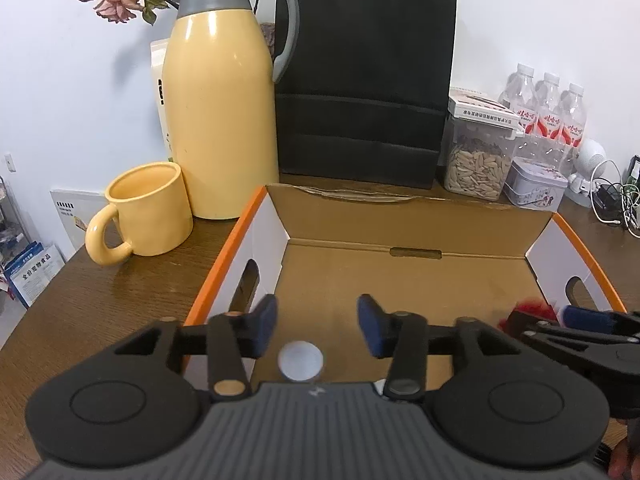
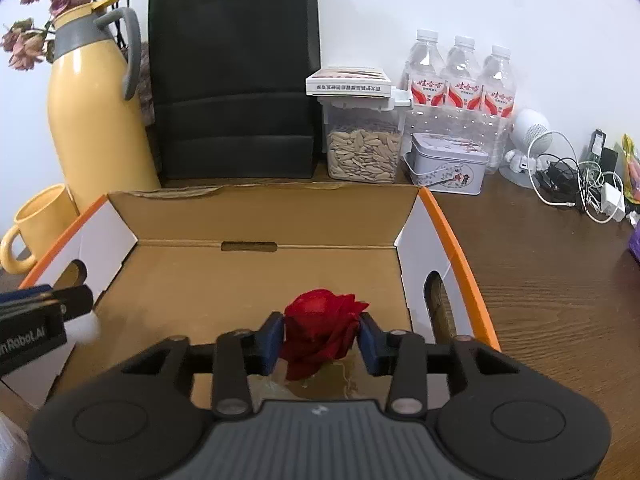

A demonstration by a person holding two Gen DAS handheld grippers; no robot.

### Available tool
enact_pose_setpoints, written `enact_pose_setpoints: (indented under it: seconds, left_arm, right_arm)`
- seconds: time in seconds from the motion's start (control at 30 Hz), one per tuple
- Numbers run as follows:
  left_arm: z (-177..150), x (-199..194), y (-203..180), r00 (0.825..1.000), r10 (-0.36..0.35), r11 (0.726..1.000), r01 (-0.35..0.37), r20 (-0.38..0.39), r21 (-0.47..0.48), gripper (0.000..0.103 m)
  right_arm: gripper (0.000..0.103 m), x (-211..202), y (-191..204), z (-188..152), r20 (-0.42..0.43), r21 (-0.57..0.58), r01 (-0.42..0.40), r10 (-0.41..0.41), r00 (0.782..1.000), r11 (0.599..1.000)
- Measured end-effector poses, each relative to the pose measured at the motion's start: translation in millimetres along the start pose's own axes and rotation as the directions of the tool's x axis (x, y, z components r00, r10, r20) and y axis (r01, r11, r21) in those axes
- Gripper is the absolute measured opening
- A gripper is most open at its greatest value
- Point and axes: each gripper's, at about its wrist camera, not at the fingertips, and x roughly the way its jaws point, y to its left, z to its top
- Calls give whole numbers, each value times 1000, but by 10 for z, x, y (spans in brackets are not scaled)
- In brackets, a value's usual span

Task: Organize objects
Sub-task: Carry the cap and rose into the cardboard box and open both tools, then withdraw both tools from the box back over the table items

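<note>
Right gripper (image 2: 322,338) pads pinching red rose (image 2: 320,326) bloom, low inside cardboard box (image 2: 256,216). Petals soft, light, crushable; looks like gentle squeeze only. Left gripper (image 1: 317,326) fingers spread, empty, above white cap (image 1: 301,363) on box floor.

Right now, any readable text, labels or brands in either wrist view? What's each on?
"n Robot.AI": partly cut off, on the left gripper body, right wrist view.
Water bottles: red labels, characters too blurred.
White box on the seed container: upside-down print, unreadable.
Blue packages at left edge: too small.
</note>
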Motion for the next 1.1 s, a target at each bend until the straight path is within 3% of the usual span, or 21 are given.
enact_pose_setpoints:
  seconds: [0.03,0.1,0.13,0.27,0.37,0.47,0.73,0.9,1.1]
  left_arm:
    - [3,-10,4,1000,0,1000,0,5,-1,58]
    - [9,-36,7,1000,1,1000,-1,16,-1,75]
    - [10,-54,6,1000,-1,1000,1,26,3,77]
    - [7,-142,32,998,-11,1000,11,61,0,103]
    - [-10,-252,108,995,-26,1000,27,96,-13,103]
    - [-35,-363,222,992,-36,998,40,118,-38,103]
    - [-203,-758,492,983,-58,998,64,172,-27,103]
    - [-406,-1042,676,981,-45,999,46,190,-4,103]
    - [-749,-1410,972,977,-63,998,63,201,6,103]
  right_arm:
    - [59,-13,4,0,5,-10,12,-12,1000,1000]
    - [70,-42,3,-1,22,-24,30,-29,999,999]
    - [73,-54,-6,0,26,-19,31,-31,999,999]
    - [92,-94,-20,-3,33,-11,10,-10,999,1000]
    - [103,-201,25,6,50,-38,-15,17,999,999]
    - [103,-387,65,-19,95,-96,-38,47,994,995]
    - [103,-986,-69,-193,200,-113,-71,93,975,991]
    - [103,-1420,-153,-441,246,-147,-60,95,965,987]
    - [103,-1821,-214,-914,230,-196,-48,94,969,979]
